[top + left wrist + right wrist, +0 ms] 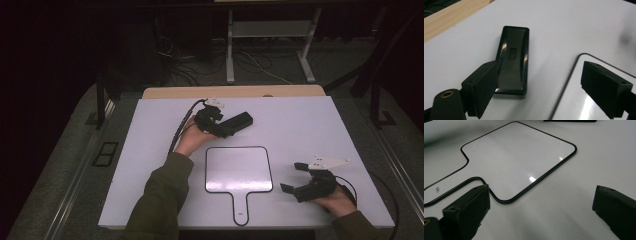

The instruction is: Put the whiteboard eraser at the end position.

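Two grippers in play: my left gripper (539,87) stands wide, empty, black eraser (512,60) at its 11 o'clock; my right gripper (541,212) wide, paddle whiteboard (519,157) at 11 o'clock.

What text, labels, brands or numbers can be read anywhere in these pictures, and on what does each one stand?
No text reads clearly enough to quote.
Paddle-shaped whiteboard: a small dark mark on its handle, too small and blurred to read.
Black rectangular eraser: a small recessed patch on its top, nothing legible on it.
White table: no writing seen.
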Demonstrator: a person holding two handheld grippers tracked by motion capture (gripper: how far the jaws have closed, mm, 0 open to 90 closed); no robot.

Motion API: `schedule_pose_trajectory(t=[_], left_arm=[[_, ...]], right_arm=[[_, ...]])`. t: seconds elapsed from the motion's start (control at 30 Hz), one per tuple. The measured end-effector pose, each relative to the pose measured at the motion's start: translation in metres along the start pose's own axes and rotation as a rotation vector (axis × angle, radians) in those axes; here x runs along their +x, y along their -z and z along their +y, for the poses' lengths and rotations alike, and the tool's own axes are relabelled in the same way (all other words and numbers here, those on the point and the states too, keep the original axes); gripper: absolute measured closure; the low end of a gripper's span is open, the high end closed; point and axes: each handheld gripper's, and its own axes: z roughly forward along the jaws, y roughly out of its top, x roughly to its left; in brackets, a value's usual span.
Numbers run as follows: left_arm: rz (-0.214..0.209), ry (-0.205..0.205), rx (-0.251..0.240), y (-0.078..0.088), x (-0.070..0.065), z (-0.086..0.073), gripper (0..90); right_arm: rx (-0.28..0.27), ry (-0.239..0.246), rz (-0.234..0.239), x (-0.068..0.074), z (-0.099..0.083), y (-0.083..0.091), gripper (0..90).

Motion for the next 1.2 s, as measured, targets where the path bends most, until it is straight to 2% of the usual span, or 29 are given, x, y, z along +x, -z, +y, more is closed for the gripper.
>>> schedule_pose_trajectory(t=[0.13,0.23,0.27,0.53,0.7,0.8,1.1,1.2], left_arm=[[0.007,-0.018,-0.010,0.009,-0.010,-0.006,10.4],[0.015,-0.008,-0.025,0.016,-0.016,-0.011,9.8],[0.021,-0.025,-0.011,0.020,-0.016,-0.012,9.5],[0.042,-0.010,-0.020,0.036,-0.029,-0.033,4.9],[0.037,-0.003,-0.035,0.045,-0.038,-0.047,0.0],[0.036,-0.011,-0.039,0.050,-0.044,-0.055,0.0],[0.037,0.001,-0.086,0.067,-0.063,-0.075,0.0],[0.044,-0.011,-0.096,0.073,-0.071,-0.085,0.0]], right_arm=[[0.002,0.000,-0.003,0.000,0.000,0.000,0.4],[0.004,0.001,-0.006,0.001,0.000,0.000,0.4],[0.005,0.001,-0.006,0.001,0.000,0.000,0.4],[0.007,-0.001,-0.008,0.002,-0.001,0.001,0.4],[0.005,0.003,-0.009,0.002,-0.001,0.000,0.4],[0.010,0.003,-0.009,0.003,-0.001,0.000,0.4],[0.009,0.004,-0.010,0.003,-0.001,0.000,0.4],[0.006,0.003,-0.011,0.003,-0.001,0.001,0.4]])
